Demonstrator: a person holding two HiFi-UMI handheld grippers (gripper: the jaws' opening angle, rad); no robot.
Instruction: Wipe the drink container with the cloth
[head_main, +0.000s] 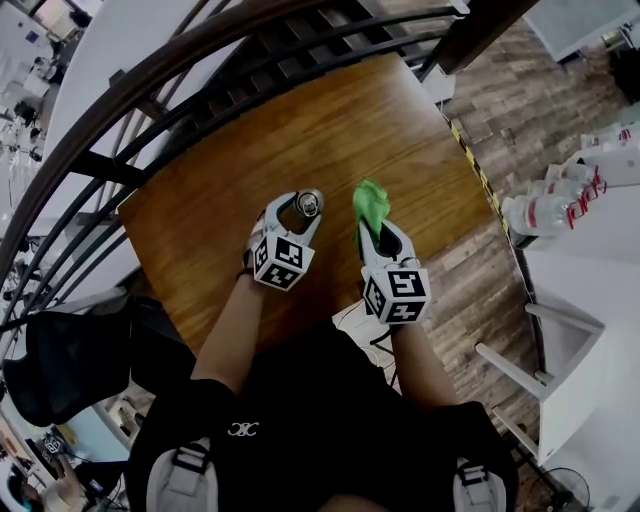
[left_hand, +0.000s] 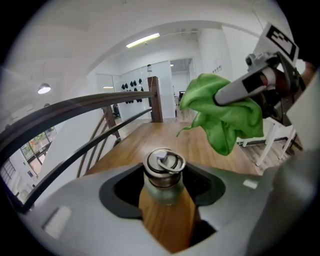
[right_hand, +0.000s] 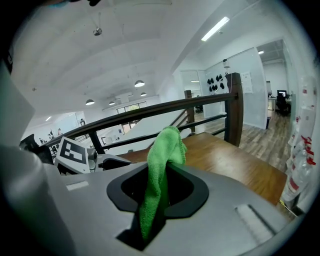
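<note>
The drink container is a bottle (head_main: 309, 204) with a wood-pattern body and a steel ring cap. It stands upright between the jaws of my left gripper (head_main: 298, 203), which is shut on its body (left_hand: 165, 210) just below the cap. A bright green cloth (head_main: 371, 203) bunches out of my right gripper (head_main: 378, 228), which is shut on it. The left gripper view shows the cloth (left_hand: 225, 117) hanging above and to the right of the cap, apart from it. In the right gripper view the cloth (right_hand: 162, 165) is pinched in the jaw slot, with the left gripper (right_hand: 107, 162) beside it at left.
Both grippers hover over a brown wooden table (head_main: 230, 180). A dark curved stair railing (head_main: 120, 120) runs along its far and left sides. Plastic bottles (head_main: 560, 205) lie on a white surface at right, above a white frame (head_main: 540, 350). A black chair (head_main: 70, 360) sits at lower left.
</note>
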